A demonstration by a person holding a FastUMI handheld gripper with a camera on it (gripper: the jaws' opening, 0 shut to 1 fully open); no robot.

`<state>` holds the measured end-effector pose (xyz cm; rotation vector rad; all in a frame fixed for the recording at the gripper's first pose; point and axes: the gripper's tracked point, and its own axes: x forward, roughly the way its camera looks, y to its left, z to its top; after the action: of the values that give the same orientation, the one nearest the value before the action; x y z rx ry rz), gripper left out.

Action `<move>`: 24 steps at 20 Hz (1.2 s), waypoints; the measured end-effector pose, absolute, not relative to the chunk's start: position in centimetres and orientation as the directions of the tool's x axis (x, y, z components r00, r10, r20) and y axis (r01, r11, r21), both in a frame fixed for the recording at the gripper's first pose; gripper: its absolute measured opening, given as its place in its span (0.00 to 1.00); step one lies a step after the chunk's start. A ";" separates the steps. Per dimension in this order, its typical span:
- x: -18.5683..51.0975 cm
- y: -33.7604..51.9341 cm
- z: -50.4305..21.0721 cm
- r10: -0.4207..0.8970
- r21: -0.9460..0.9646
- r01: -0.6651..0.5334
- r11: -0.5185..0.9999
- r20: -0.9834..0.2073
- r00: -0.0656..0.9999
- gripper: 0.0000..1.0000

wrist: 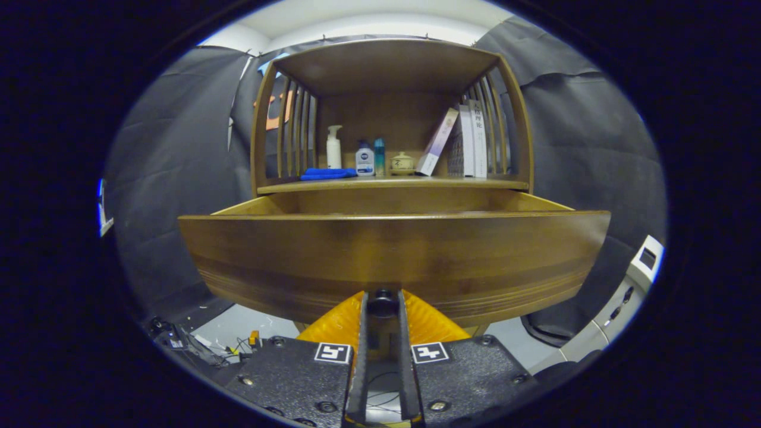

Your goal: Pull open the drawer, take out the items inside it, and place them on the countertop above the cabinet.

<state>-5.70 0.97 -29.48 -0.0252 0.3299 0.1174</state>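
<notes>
Gripper (382, 304) clamped on the drawer knob (382, 301), both fingers pressing its sides. The knob is dark and round, sitting low at the centre of the drawer front (392, 255). Drawer is pulled out from the cabinet (392, 119); front panel is brown wood with horizontal grain and grooves near the bottom edge. Paler side walls run back under the countertop (392, 185). Drawer interior is hidden from this angle. On the countertop: folded blue cloth (327, 173), white pump bottle (334, 147), small white bottle with blue cap (364, 159), teal bottle (379, 156), small lidded pot (402, 161), leaning books (464, 139).
</notes>
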 end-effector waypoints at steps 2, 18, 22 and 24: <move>-5.9 0.7 -29.6 0.112 -0.018 -0.124 0.992 -0.316 0.942 0.24; -7.9 -1.3 -16.0 0.125 0.004 -0.126 0.992 -0.129 0.984 0.99; -4.3 -2.8 -11.2 0.096 -0.067 -0.105 0.992 -0.115 0.989 0.99; -2.6 -2.8 -10.4 0.099 -0.101 -0.112 0.989 -0.123 0.987 0.99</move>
<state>-2.64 -2.78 -10.37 -0.1083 0.1184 0.1061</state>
